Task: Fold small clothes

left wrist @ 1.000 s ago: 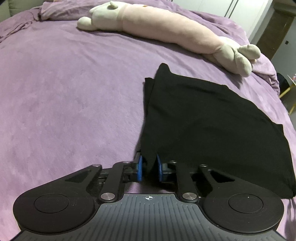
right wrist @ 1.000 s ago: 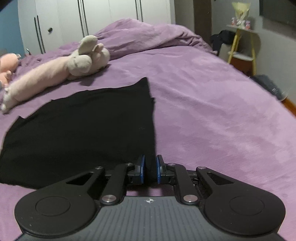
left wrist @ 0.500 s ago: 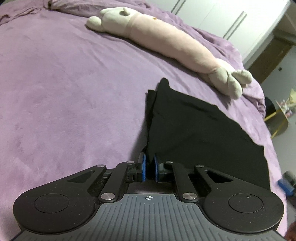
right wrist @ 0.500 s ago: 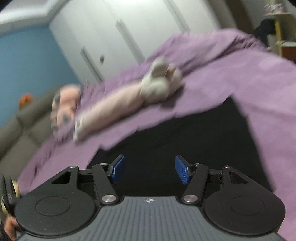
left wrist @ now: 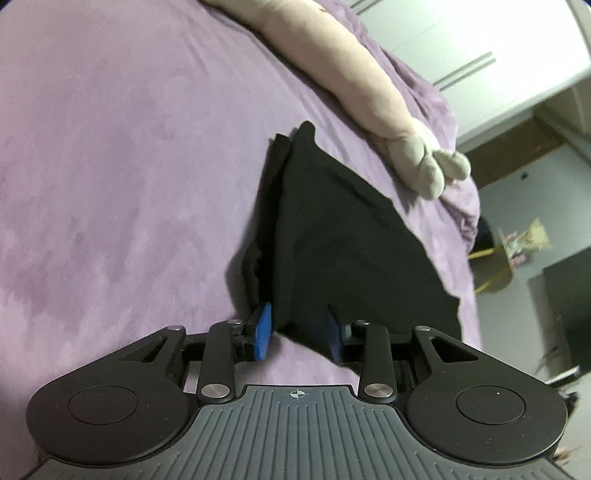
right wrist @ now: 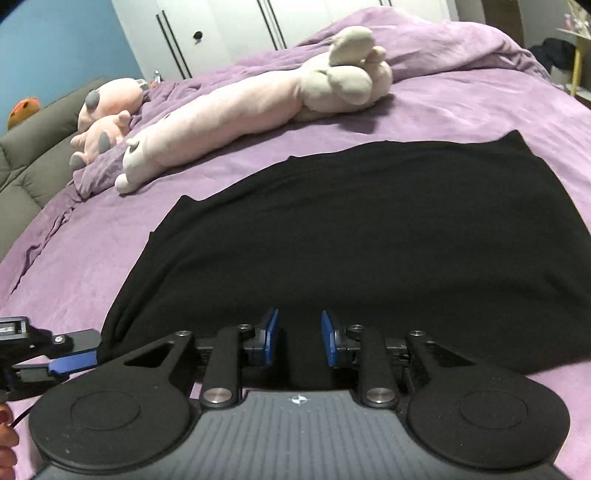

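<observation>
The black knit fabric garment lies spread flat on the purple plush bedspread, filling the centre of my right wrist view from about 9 o'clock round to 3 o'clock. In my left wrist view the same garment runs from the fingers up toward 12 o'clock, with a doubled, folded edge along its 9 o'clock side and a pointed corner at the top.

My left gripper stands released, its blue pads parted. The near corner of the garment sits in the gap between them. The cloth touches or nearly touches the pad at 9 o'clock; I cannot tell whether the pad at 3 o'clock touches it.

My right gripper is likewise released, blue pads apart, positioned over the near hem of the garment. I cannot tell whether the pads touch the cloth. At 8 o'clock in this view, the left gripper's blue-tipped finger sits at the garment's near corner.

Beyond the garment, at 12 o'clock, a long pale pink plush toy with beige feet lies across the bedspread, near the garment's far edge but apart from it. Two smaller pink plush toys with grey patches rest at 10 o'clock. White wardrobe doors stand behind the bed.
</observation>
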`<state>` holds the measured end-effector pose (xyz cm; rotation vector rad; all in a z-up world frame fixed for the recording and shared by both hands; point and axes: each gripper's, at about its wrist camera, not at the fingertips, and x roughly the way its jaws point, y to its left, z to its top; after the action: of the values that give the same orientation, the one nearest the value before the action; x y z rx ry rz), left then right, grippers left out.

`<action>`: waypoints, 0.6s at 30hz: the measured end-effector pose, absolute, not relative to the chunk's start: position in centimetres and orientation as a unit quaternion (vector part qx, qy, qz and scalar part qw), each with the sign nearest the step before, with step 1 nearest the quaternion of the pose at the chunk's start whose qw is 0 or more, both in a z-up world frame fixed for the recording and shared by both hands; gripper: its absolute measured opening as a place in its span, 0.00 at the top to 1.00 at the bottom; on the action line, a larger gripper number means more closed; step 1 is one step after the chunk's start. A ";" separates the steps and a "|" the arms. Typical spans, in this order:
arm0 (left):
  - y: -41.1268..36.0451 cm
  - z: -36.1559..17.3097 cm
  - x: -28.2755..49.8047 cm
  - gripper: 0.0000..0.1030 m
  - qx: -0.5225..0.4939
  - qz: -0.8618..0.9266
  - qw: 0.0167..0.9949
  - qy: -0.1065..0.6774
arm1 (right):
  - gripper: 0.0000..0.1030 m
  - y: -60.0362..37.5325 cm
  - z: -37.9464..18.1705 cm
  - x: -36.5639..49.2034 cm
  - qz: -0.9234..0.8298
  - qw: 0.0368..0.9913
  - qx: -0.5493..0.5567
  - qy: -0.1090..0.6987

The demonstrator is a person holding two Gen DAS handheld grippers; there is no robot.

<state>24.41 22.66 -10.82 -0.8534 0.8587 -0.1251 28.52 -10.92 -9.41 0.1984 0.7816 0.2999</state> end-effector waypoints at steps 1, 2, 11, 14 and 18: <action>22.9 -11.0 24.0 0.59 -0.409 -0.058 0.815 0.407 | 0.76 -10.8 -9.4 28.7 0.146 0.909 0.094 0.379; 23.0 -11.3 23.5 0.57 -0.419 -0.062 0.807 0.411 | 0.76 -10.6 -9.5 28.7 0.147 0.909 0.092 0.379; 23.8 -13.5 25.2 0.56 -0.479 -0.030 0.791 0.378 | 0.76 -9.6 -9.6 28.7 0.147 0.913 0.092 0.370; 23.7 -14.3 26.6 0.57 -0.492 -0.006 0.790 0.367 | 0.76 -9.4 -9.6 28.6 0.149 0.914 0.097 0.365; 23.1 -14.8 28.3 0.67 -0.500 0.020 0.788 0.358 | 0.76 -8.4 -10.1 28.6 0.151 0.916 0.091 0.360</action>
<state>28.27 23.14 -14.80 -1.0772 0.7713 0.0431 28.60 -8.38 -10.09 0.1880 0.7408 0.3108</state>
